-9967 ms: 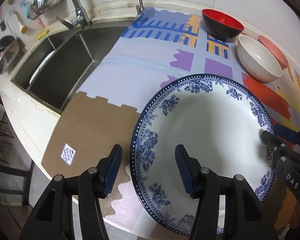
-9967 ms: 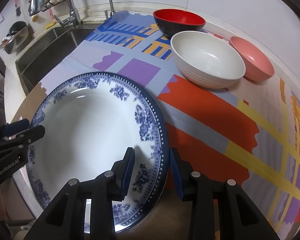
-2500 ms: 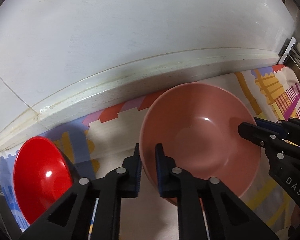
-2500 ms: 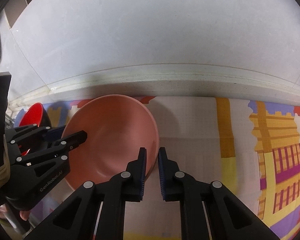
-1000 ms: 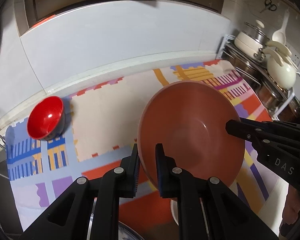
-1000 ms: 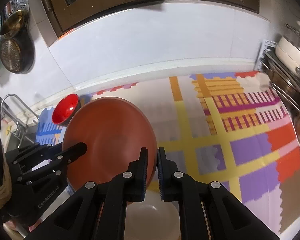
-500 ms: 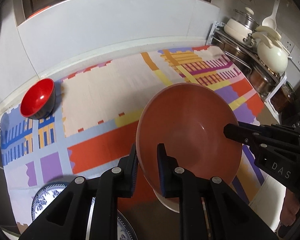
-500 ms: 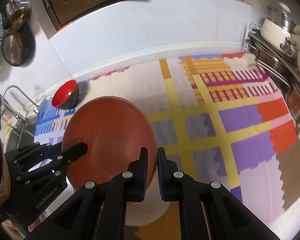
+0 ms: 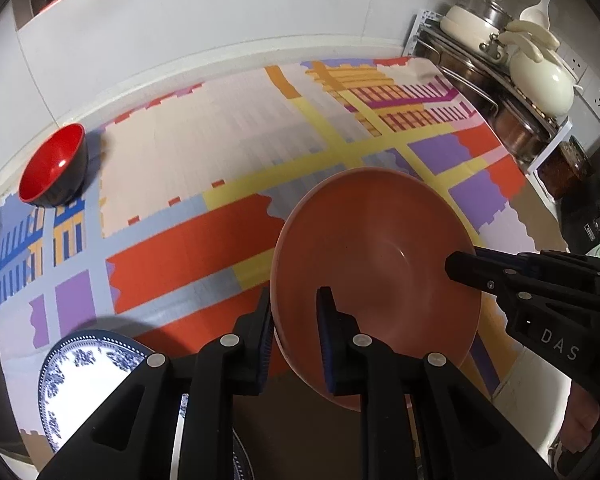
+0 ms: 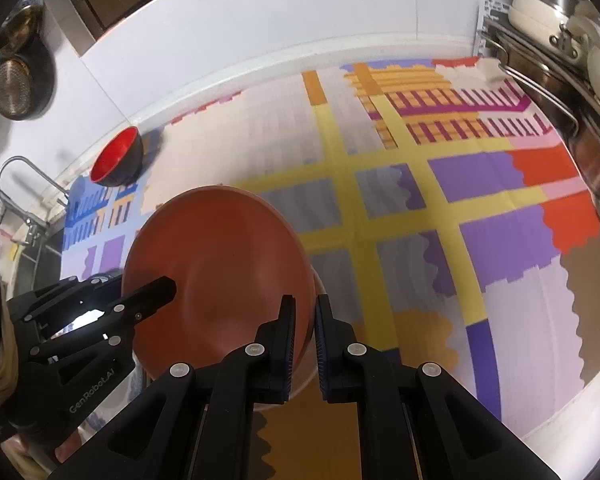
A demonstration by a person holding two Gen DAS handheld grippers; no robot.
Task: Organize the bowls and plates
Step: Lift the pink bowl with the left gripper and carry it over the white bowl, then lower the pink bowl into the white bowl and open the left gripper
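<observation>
A salmon-pink bowl [image 9: 380,272] [image 10: 220,264] hangs tilted above the patterned cloth, held from both sides. My left gripper [image 9: 294,312] is shut on its near-left rim, one pad outside and one inside. On the opposite rim my right gripper [image 10: 302,312] is shut. Each gripper also shows in the other's view, the right gripper [image 9: 460,268] and the left gripper [image 10: 156,292]. Just under the pink bowl a white bowl's rim [image 10: 310,372] peeks out. A blue-and-white plate [image 9: 92,368] lies at the near left. The red bowl [image 9: 56,168] [image 10: 118,160] stands by the back wall.
The multicoloured cloth [image 9: 220,152] covers the counter. A rack with pots and a white kettle [image 9: 536,76] stands at the right end. A faucet [image 10: 24,184] and sink are at the far left, and a strainer [image 10: 12,88] hangs on the wall.
Both grippers have carried the pink bowl toward the counter's front edge and lower. The plate and white bowl have come into view, and the red bowl looks farther away.
</observation>
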